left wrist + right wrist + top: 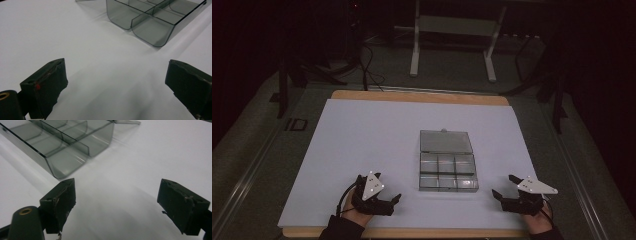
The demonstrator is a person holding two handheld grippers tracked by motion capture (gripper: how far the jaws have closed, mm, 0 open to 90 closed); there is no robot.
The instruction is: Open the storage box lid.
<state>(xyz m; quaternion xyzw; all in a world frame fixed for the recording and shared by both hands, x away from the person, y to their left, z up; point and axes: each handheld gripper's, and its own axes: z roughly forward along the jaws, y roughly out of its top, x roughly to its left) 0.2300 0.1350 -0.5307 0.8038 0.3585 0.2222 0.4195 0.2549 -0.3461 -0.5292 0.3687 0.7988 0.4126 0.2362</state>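
A smoky clear plastic compartment box (448,172) sits on the white sheet (362,145), slightly right of centre. Its lid (445,141) lies open and flat behind it, and the compartments look empty. My left gripper (388,188) rests near the front edge, left of the box, open and holding nothing. My right gripper (503,185) rests right of the box, also open and holding nothing. In the left gripper view the gripper (117,72) has the box corner (147,25) ahead at upper right. In the right gripper view the gripper (118,191) has the box (62,142) at upper left.
The white sheet covers a wooden table (412,95). Bare sheet lies left of and behind the box. Beyond the table, on the dark floor, stand a white stand's legs (414,60) and some cables (369,70).
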